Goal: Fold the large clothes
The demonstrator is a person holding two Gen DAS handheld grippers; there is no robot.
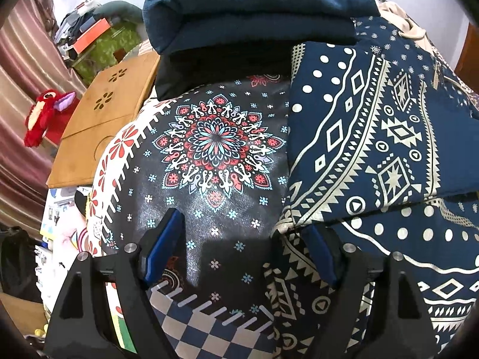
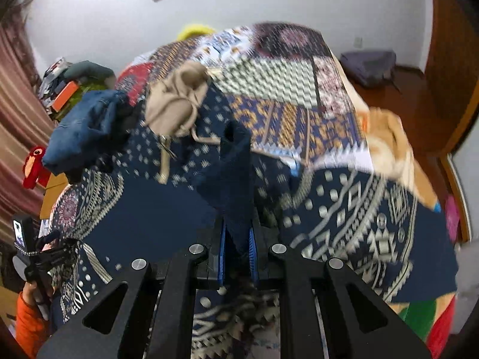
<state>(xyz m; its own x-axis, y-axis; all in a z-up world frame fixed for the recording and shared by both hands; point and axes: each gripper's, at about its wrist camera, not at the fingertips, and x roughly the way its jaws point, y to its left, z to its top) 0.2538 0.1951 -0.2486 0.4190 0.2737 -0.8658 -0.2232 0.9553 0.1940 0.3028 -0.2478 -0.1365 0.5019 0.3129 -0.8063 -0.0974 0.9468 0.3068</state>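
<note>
The left gripper [image 1: 239, 248] hangs with its two blue-padded fingers [image 1: 163, 239] spread wide, holding nothing; the left finger is over the patterned bedspread [image 1: 215, 149] and the right one sits at the near edge of the navy printed garment [image 1: 374, 137], though contact there cannot be made out. That garment, dark blue with cream geometric bands and dots, lies spread over the right part of the bed with one folded layer on top of another.

The right gripper [image 2: 236, 248] has its two fingers drawn narrow, pinching a fold of the same navy printed garment [image 2: 236, 179], which rises from between the pads in a steep ridge and drapes away to both sides; this view is blurred.

At the far side of the bed lie one folded blue garment [image 1: 254, 9] and one beige garment [image 2: 176, 101] with a zip and cord, just beside it. One wooden lap tray [image 1: 104, 122] leans at the bed's left edge, with one red plush toy [image 1: 45, 116] beyond it near the curtain [image 1: 21, 68].
</note>
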